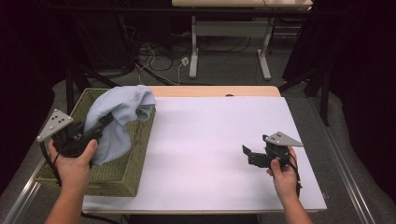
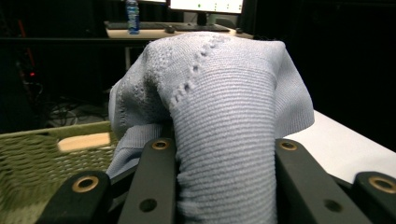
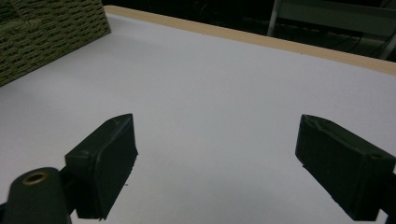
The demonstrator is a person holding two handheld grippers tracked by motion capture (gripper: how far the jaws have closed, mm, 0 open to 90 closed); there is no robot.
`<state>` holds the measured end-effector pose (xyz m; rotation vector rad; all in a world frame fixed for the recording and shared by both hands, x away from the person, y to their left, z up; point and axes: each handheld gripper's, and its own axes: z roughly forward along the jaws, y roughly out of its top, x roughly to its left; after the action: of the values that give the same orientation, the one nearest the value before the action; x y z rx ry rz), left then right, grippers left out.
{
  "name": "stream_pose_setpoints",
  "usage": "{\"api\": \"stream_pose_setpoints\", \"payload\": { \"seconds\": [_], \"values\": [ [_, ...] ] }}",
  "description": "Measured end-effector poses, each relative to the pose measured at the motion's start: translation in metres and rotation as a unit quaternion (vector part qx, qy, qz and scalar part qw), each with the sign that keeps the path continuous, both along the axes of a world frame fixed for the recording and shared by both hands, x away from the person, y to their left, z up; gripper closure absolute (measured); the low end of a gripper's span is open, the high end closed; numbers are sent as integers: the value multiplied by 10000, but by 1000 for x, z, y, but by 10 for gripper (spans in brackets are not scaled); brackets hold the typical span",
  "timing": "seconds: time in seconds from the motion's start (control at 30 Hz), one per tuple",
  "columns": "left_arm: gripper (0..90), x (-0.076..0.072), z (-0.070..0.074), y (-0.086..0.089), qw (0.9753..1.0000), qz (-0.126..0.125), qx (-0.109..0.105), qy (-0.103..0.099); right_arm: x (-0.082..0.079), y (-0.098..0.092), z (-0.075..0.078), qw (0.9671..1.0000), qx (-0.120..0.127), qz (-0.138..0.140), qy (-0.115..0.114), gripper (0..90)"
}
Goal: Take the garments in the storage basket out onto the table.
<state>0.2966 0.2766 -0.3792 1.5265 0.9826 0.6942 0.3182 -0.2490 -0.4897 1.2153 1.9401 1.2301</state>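
Table point(image 1: 210, 154) mid & right open; basket point(image 1: 122, 175) w/ cloth point(image 1: 122, 112) blocks left.

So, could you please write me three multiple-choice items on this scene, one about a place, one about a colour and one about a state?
1. Where does the woven green basket stand?
A. at the left end of the white table
B. at its right end
C. on the floor

2. What colour is the knitted cloth?
A. red
B. pale blue
C. black

3. How do the two grippers stand?
A. both shut on the cloth
B. both open
C. the left gripper shut on the cloth, the right gripper open

Key: 1 A, the high view shows the basket at the table's left end. 2 B, the left gripper view shows pale blue knit pinched between the jaws. 3 C, the right gripper view shows its jaws wide apart over bare table.
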Motion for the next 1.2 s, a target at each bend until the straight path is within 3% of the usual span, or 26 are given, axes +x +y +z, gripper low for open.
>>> {"api": "stream_pose_setpoints", "payload": {
  "seconds": [0.53,1.2],
  "values": [
    [728,11,1,-43,9989,-457,-94,-29,-2,-3,2,9999,117,-14,-88,124],
    [729,21,-1,-85,9966,-809,-127,-66,-6,-3,6,9998,178,-15,-121,125]
  ]
}}
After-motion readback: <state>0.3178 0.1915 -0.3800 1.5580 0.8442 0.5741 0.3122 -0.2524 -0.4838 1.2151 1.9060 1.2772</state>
